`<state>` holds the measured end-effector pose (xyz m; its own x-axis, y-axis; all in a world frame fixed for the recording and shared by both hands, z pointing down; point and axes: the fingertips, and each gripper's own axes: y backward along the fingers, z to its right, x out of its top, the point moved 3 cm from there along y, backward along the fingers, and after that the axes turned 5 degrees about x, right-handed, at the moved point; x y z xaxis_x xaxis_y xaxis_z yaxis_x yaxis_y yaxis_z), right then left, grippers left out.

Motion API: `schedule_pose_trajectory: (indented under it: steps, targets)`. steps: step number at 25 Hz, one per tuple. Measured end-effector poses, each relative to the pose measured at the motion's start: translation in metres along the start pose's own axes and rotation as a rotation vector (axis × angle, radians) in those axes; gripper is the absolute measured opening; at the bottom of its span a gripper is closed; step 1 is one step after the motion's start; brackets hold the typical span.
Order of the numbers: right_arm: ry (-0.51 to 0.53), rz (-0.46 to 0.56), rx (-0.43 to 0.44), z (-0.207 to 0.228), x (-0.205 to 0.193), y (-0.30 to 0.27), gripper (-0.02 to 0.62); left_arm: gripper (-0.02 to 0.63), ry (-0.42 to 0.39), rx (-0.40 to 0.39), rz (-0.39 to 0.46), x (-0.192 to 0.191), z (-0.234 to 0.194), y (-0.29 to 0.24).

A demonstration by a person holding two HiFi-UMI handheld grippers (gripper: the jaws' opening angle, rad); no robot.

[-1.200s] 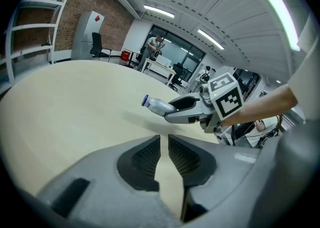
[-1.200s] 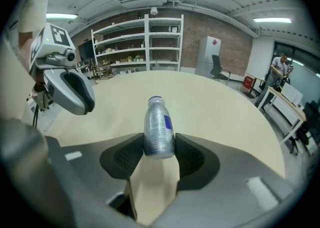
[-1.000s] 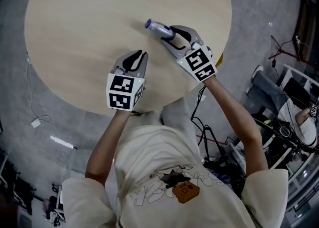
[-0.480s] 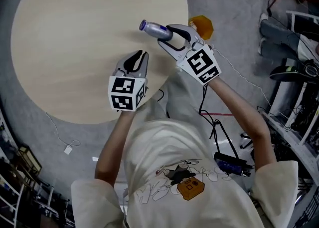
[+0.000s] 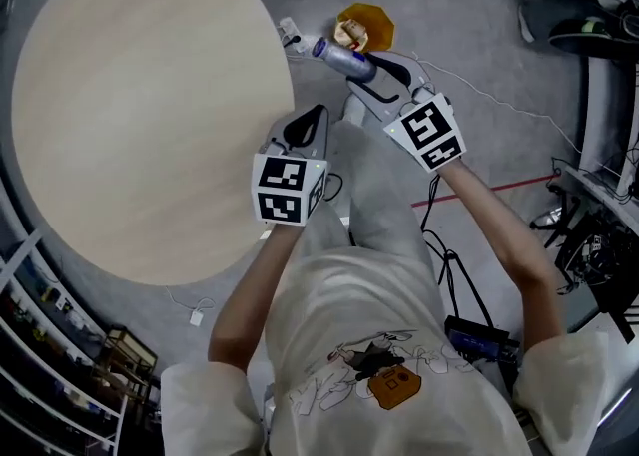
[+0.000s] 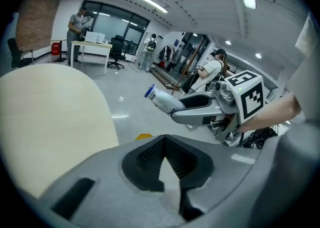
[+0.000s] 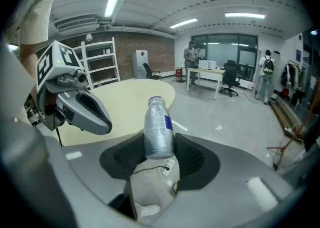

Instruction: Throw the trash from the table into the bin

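Nearest the body, the left gripper (image 5: 312, 117) hangs over the edge of the round pale wooden table (image 5: 140, 95). Its jaws have just closed, the tips meet, and nothing is between them.

A little further out, the right gripper (image 5: 373, 73) is off the table and above the grey floor. Its jaws stand wide and clamp the silvery metal bottle with a blue label (image 5: 344, 60). The dark pads press on the bottle's lower body, so most of its length and the capped neck stick out past the tips. From the head view the cap end points towards the small amber open-topped bin (image 5: 367, 23), which stands on the floor just beyond the table edge. Something crumpled already lies inside it.

The bottle looks close to the bin but probably not squarely over the opening. The main risk is letting go too soon: the bottle could clip the rim or miss and roll off across the floor. The bin looks small and light, so a hard drop against its wall may tip it over. Because the grip is low on a smooth, round body, the bottle could also swivel or slide between the pads if the hand swings quickly.
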<state>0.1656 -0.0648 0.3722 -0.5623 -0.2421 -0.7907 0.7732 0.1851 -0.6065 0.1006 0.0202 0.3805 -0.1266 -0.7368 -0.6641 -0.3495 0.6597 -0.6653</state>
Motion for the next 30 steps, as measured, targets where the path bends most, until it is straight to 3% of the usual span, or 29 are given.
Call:
schedule_pose_trajectory:
  steps: [4,10,24,27,30]
  targets:
    - [-0.078,-0.03,-0.063,0.056,-0.058,0.011,0.204,0.005,-0.012,-0.014,-0.027,0.01,0.024,-0.062]
    - [-0.173,-0.054,-0.1,0.116,-0.131,-0.006,0.204,0.005,0.005,0.011,-0.067,0.007,0.025,-0.15]
    - [-0.287,-0.146,-0.075,0.214,-0.293,-0.132,0.204,0.005,-0.046,0.128,-0.152,-0.049,-0.052,-0.346]
    - [-0.295,-0.175,-0.065,0.228,-0.33,-0.16,0.205,0.006,-0.019,0.125,-0.165,-0.069,-0.069,-0.383]
    - [-0.297,-0.206,-0.051,0.241,-0.367,-0.187,0.204,0.005,-0.073,0.111,-0.177,-0.088,-0.078,-0.419]
